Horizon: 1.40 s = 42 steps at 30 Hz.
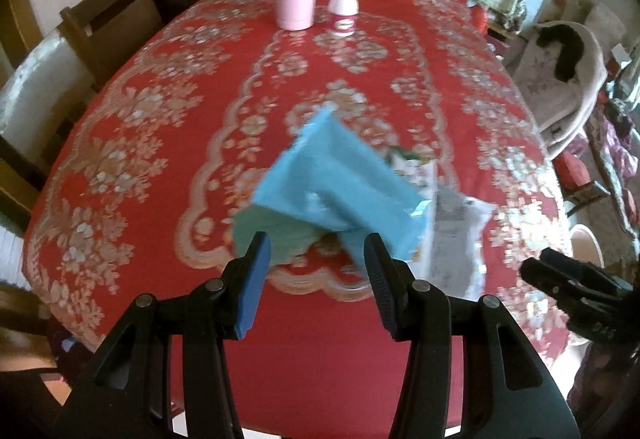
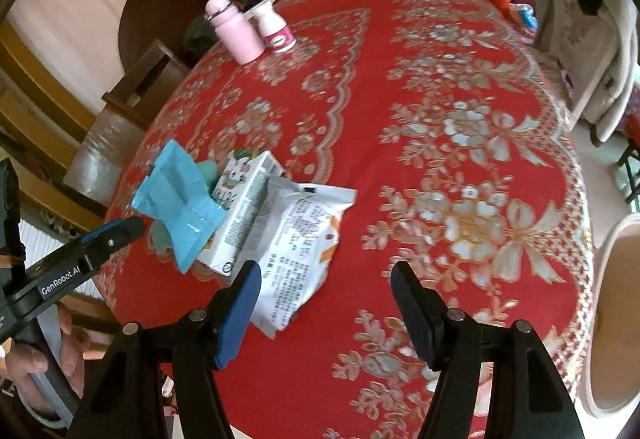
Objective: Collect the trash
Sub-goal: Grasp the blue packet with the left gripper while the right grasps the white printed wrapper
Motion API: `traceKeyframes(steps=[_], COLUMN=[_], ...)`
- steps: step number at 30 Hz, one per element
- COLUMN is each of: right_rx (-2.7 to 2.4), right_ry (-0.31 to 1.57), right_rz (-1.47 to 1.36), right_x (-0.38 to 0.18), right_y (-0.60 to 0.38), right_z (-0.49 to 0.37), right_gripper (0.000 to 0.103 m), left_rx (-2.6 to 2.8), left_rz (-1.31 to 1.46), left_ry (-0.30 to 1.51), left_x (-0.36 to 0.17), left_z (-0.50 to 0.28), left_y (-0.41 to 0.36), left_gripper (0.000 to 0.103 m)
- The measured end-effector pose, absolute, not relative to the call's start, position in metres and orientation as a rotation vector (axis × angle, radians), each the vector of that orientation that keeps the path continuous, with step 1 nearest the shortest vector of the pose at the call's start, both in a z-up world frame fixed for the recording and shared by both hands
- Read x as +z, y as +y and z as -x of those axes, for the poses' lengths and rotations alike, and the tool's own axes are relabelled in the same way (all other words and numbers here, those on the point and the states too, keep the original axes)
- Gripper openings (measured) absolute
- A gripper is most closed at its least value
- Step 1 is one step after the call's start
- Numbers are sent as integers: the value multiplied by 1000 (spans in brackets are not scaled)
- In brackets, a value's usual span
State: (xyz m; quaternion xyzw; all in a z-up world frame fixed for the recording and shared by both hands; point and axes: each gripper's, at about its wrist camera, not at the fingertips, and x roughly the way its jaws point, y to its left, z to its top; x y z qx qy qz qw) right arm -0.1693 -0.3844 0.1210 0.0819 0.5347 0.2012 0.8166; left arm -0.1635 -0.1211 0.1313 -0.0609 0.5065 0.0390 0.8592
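We see our left tool [image 1: 316, 255] released, its fingers apart above the near edge of the blue wrapper [image 1: 336, 183], which sits blurred in the lower centre of the left view. Our right tool [image 2: 325, 289] is also released, nothing between its fingers, with the white printed packet [image 2: 296, 251] just beyond its left finger. The trash lies in a heap on the red floral worktop [image 2: 440, 87]: blue wrapper, small carton [image 2: 244, 207], white packet, touching one another. A pink bottle [image 2: 234, 29] and a white bottle [image 2: 274, 27] stand upright at the upper left.
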Motion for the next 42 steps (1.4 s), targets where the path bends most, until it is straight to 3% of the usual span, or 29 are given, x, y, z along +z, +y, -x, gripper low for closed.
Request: traceKeyframes(steps=[8, 20, 37, 42], right_rx=[431, 395, 98, 119], right_ry=[1184, 1239, 1217, 1210], right_rz=[-154, -45, -200, -240], right_x=[105, 76, 85, 92], right_y=[-354, -320, -396, -390], right_z=[157, 136, 95, 93], right_gripper=[69, 69, 69, 69], left_rx=[133, 3, -276, -331], left_rz=[117, 80, 150, 160], left_ry=[1124, 1138, 1219, 1274], left_x=[111, 109, 111, 105], left_z=[143, 81, 7, 5], left_y=[-96, -122, -151, -158], left_gripper=[47, 47, 47, 58])
